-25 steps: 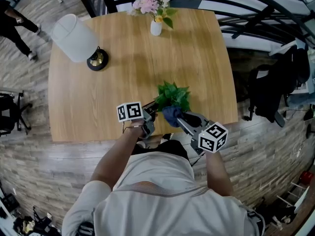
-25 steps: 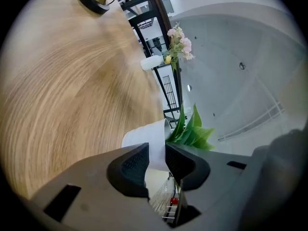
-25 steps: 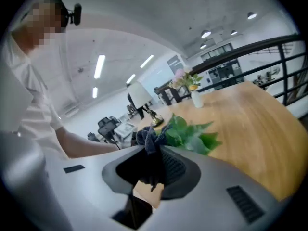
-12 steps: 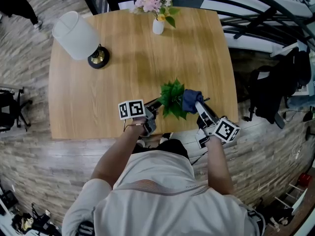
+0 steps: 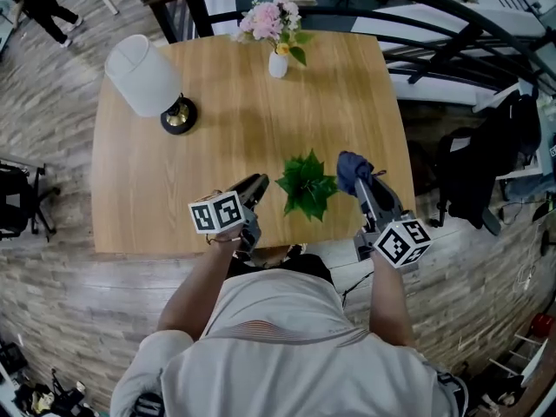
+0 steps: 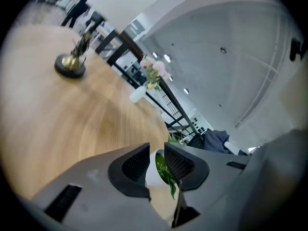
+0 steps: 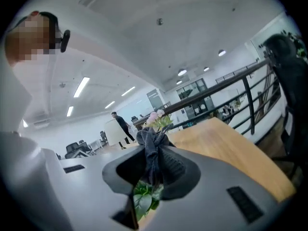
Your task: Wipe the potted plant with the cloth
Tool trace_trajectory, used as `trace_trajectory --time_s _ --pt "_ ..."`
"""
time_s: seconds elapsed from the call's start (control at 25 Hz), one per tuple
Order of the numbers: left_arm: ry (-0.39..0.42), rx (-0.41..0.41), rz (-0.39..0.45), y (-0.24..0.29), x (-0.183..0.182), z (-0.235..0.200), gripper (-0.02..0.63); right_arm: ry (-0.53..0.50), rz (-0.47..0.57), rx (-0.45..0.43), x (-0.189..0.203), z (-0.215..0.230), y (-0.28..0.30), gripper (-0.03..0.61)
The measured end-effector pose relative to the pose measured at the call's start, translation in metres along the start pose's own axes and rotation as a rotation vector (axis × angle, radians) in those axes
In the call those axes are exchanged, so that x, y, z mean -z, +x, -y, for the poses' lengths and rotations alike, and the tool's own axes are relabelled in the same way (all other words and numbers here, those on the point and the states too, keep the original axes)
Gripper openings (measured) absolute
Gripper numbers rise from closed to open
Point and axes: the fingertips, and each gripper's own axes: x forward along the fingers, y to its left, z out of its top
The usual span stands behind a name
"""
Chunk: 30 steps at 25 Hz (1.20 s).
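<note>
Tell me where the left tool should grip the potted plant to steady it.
Grip the white pot low on its wall, coming in level from the left tool's side. The leaves spread over the top, so a grasp from above would likely crush them.

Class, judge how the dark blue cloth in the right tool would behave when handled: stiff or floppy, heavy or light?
Likely floppy: the cloth bunches into folds where the right tool pinches it. Probably light: that pinch alone carries it. It would probably drape over the leaves of the potted plant.
</note>
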Motion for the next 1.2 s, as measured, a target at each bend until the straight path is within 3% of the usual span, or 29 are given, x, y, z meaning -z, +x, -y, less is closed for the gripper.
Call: trace_trajectory --time_s 0.16,0.28,0.48,0.72,1.2 --pt "0.285 -0.072 0.182 -0.052 -0.067 0.036 0.051 -0.197 0.077 0.044 -0.042 -0.024 0.001 0.123" --pt "0.468 -0.092 0.316 -0.087 -0.111 0.073 0.04 -0.285 0.14 0.048 -0.076 -0.045 0.007 0.123" --pt "0.64 -0.101 0.478 -0.142 -0.155 0.129 0.032 -0.348 0.247 0.017 -0.125 -0.08 0.011 0.123" --pt "0.74 -0.138 0.578 -0.189 -0.168 0.159 0.032 -0.418 0.329 0.033 -0.156 -0.109 0.009 0.12" --pt "0.689 -0.15 0.614 -0.208 -0.174 0.156 0.032 -0.422 0.316 0.006 -0.153 -0.125 0.02 0.12"
